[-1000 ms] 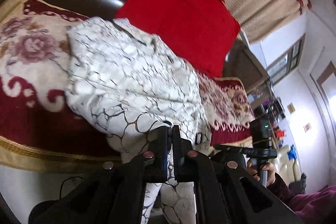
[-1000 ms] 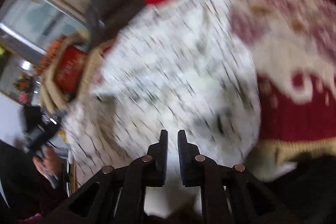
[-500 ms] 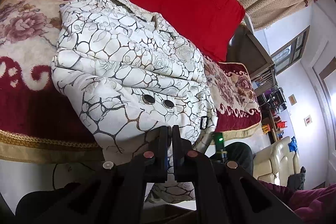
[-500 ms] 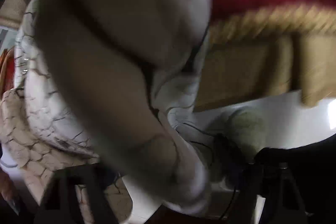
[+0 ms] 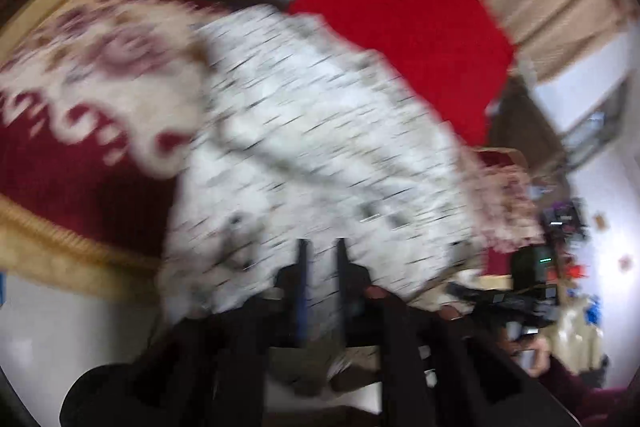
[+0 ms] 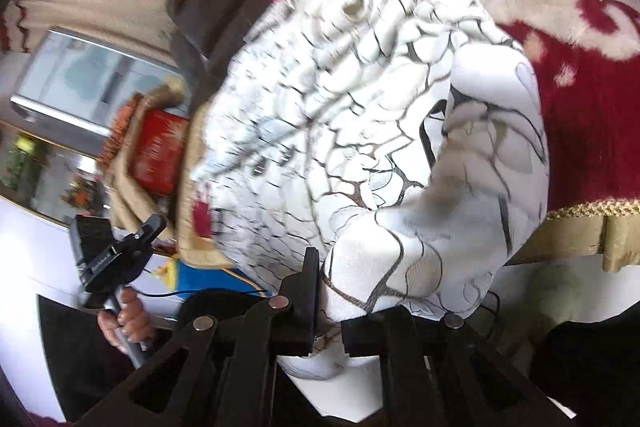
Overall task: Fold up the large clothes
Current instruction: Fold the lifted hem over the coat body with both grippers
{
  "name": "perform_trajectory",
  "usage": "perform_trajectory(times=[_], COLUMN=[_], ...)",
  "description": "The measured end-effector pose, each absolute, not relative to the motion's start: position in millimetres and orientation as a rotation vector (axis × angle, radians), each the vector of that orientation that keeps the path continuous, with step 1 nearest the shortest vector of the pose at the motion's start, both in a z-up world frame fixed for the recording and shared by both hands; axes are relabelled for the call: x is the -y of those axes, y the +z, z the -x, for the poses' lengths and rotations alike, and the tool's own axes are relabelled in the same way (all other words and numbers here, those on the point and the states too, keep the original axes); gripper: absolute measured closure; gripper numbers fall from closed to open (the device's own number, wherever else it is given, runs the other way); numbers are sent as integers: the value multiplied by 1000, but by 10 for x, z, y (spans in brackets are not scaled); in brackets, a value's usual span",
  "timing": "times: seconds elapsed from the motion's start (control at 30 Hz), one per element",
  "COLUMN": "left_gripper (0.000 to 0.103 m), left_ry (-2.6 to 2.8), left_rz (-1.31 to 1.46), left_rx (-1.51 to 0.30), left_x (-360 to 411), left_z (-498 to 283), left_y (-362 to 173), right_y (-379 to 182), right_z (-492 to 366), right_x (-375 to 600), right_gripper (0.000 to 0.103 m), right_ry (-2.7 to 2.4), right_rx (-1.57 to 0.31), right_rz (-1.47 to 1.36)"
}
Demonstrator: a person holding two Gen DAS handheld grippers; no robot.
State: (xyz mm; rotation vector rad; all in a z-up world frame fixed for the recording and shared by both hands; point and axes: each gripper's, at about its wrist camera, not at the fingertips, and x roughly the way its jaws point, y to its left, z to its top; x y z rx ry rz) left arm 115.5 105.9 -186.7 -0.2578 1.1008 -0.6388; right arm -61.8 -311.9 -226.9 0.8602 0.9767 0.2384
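Observation:
A white padded jacket (image 5: 320, 147) with a dark crackle print lies bunched on the sofa seat, its lower part hanging over the front edge. The left wrist view is blurred. My left gripper (image 5: 321, 267) stands at the jacket's near hem, jaws opening, a narrow gap between the fingers and fabric behind it. In the right wrist view a fold of the jacket (image 6: 380, 107) drapes over my right gripper (image 6: 326, 291), which is shut on it. Its right finger is hidden under the cloth.
The sofa wears a red and cream floral cover (image 5: 80, 131) with a gold fringe (image 6: 580, 211). Red cushions (image 5: 400, 7) lean on the dark backrest, beige curtains behind. A hand holds the other gripper (image 6: 116, 259) at the left. White floor lies below.
My left jaws have parted from shut, and that view has swung and blurred. My right gripper has come out from under the hanging fabric and closed on a fold of the jacket.

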Motion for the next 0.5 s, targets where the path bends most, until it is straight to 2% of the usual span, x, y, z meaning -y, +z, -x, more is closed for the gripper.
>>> perform_trajectory(times=[0.03,0.07,0.23,0.4,0.5], left_gripper=[35,27,20,20,20], left_ry=[-557,-485,-338,-286,-344], left_rz=[234,212,138,74,51], left_rx=[-1130,-1144,-1247,-1301,-1258], left_x=[-1131,-1205,-1453,-1530,-1455], left_z=[-1149,-1132,-1108,-1197,-1259], left_y=[-1990,-2091,-2587,-3003,-3029], right_y=[-2347,-2419,-2662,-2834,-2979], right_z=[587,595,564,529,435], right_x=[3092,3082,3046,3099,3007], right_gripper=[93,93,93,89,86], right_ry=[231,218,162,127,77], right_rx=[-1004,-1035,-1132,-1177,-1226], right_rz=[-868,-857,-804,-809,-773])
